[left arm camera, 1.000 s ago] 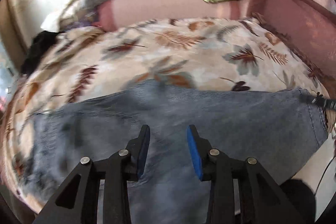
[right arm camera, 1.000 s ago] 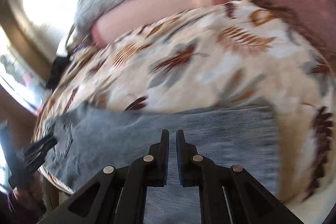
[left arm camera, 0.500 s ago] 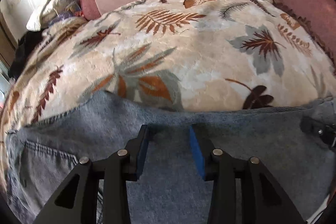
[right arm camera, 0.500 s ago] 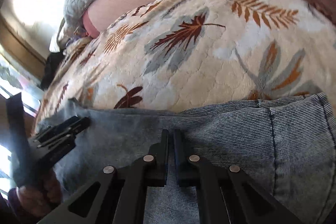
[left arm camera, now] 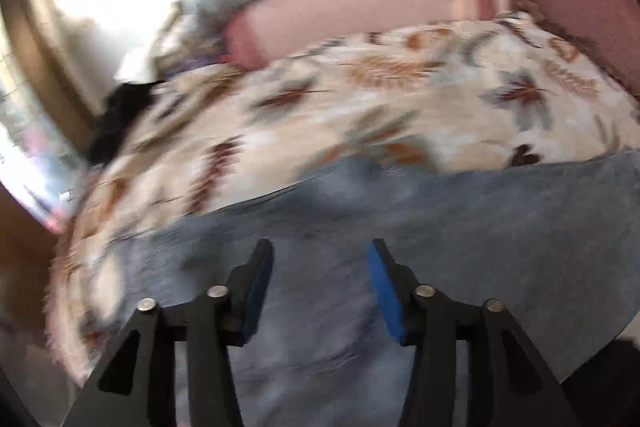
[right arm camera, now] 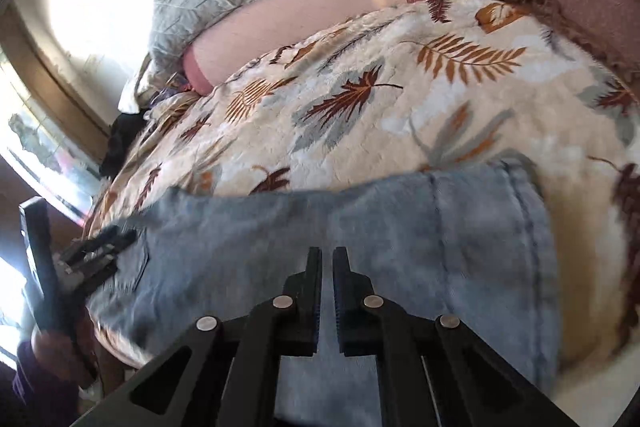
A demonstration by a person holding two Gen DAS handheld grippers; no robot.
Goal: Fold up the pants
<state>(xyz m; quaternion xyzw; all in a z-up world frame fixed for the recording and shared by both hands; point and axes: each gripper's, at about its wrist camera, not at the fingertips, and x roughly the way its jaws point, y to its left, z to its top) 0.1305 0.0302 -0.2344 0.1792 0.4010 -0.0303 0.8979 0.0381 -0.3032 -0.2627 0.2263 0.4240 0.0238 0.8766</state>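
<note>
The jeans point(right arm camera: 360, 251) lie flat across the near edge of the bed, on the leaf-print blanket point(right arm camera: 400, 115), running sideways in front of me with the back pocket toward my left and a hemmed end toward my right. They look already doubled leg over leg, so I judge I am between folds: one fold laid down, the next crosswise fold not yet begun. My left gripper point(left arm camera: 320, 287) has just been opening and now stands released over the denim, blue pads apart with nothing pinched between them; the left view is blurred, so I cannot say whether the tips touch the cloth. My right gripper point(right arm camera: 326, 287) is clenched, its jaws nearly together, and I see no fabric caught in the narrow gap. Next I would need a hold on one end of the jeans with both grippers, taking all layers at once, then carry that end over to meet the other and keep the edges lined up.
</note>
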